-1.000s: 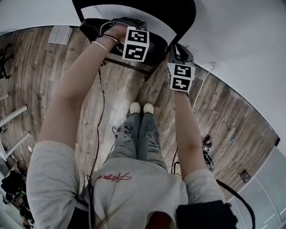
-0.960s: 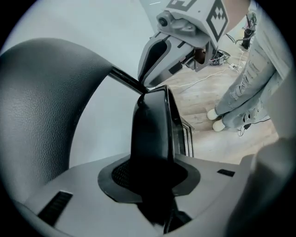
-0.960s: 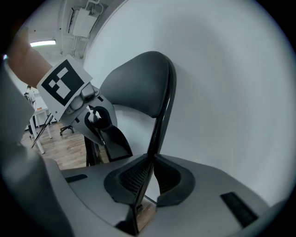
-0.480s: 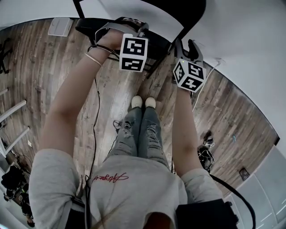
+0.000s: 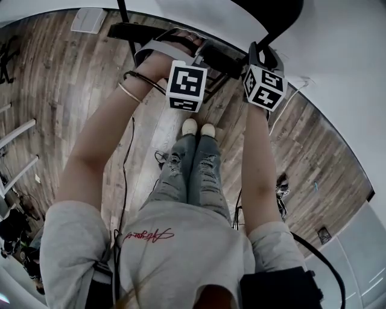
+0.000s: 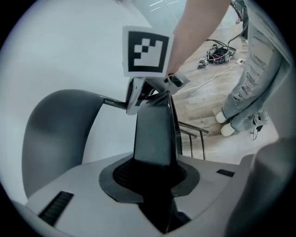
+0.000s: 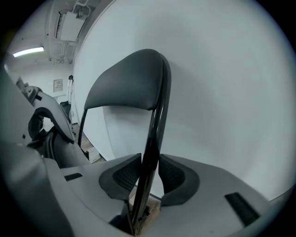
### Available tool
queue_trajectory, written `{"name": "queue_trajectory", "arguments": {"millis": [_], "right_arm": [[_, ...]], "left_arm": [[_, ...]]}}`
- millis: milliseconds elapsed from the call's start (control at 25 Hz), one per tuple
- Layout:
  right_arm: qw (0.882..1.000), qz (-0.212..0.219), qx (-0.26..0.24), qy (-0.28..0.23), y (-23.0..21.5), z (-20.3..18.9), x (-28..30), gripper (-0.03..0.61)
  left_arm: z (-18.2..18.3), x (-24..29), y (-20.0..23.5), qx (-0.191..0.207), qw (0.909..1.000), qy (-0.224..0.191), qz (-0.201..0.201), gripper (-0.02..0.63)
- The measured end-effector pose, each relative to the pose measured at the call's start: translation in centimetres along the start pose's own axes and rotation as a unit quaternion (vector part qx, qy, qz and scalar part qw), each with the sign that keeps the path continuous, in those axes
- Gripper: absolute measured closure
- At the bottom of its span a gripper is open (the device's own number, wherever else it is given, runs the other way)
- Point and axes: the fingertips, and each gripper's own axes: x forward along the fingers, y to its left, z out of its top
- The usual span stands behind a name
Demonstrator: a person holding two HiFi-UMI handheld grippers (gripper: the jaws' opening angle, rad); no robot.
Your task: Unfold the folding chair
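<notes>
The black folding chair stands against the white wall, its backrest (image 5: pixel 274 11) at the top of the head view. My left gripper (image 6: pixel 155 172) is shut on the edge of the dark seat panel (image 6: pixel 155 134), its jaws closing tighter on it. In the head view the left gripper (image 5: pixel 193 47) sits over the seat (image 5: pixel 220 60). My right gripper (image 7: pixel 149 178) straddles the backrest's thin side tube (image 7: pixel 155 129). Its jaws are closing, the tube leaning on the left pad with a slit at the right one. The curved backrest (image 7: pixel 125 83) rises above it.
A wood floor (image 5: pixel 72 90) runs below, with cables (image 5: pixel 160 160) by the person's shoes (image 5: pixel 198 128). A white box (image 5: pixel 87 20) lies near the wall and white rails (image 5: pixel 15 151) stand at far left. More cable clutter (image 5: pixel 280 190) lies at right.
Both hands have shifted up and right in the head view, the left one carrying the seat edge with it. The right gripper's cube has rolled and sits higher on the tube.
</notes>
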Motion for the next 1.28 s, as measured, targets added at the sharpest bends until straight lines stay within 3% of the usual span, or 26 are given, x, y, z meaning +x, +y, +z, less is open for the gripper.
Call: {"name": "queue_trajectory", "arguments": {"millis": [240, 440, 640, 920, 1280], "right_arm": [[1.000, -0.003, -0.010, -0.008, 0.4, -1.2, -0.6, 0.454], [0.998, -0.028, -0.028, -0.041, 0.6, -1.6, -1.2, 0.453], [0.997, -0.002, -0.013, -0.080, 1.2, -2.9, -1.4, 0.453], [0.988, -0.002, -0.068, -0.141, 1.5, -3.9, -1.5, 0.443], [0.983, -0.028, -0.086, -0.157, 3.2, -8.4, -2.9, 0.443]], "left_arm": [[0.9, -2.8, -4.7, -0.009, 0.9968, -0.003, 0.080, 0.479], [0.5, -4.7, -7.1, 0.031, 0.9859, 0.019, 0.163, 0.474], [0.7, -6.0, -12.5, 0.034, 0.9773, 0.020, 0.208, 0.471], [0.7, -7.0, -17.4, 0.047, 0.9468, 0.001, 0.318, 0.468], [0.7, -7.7, -26.2, 0.043, 0.9255, -0.004, 0.376, 0.436]]}}
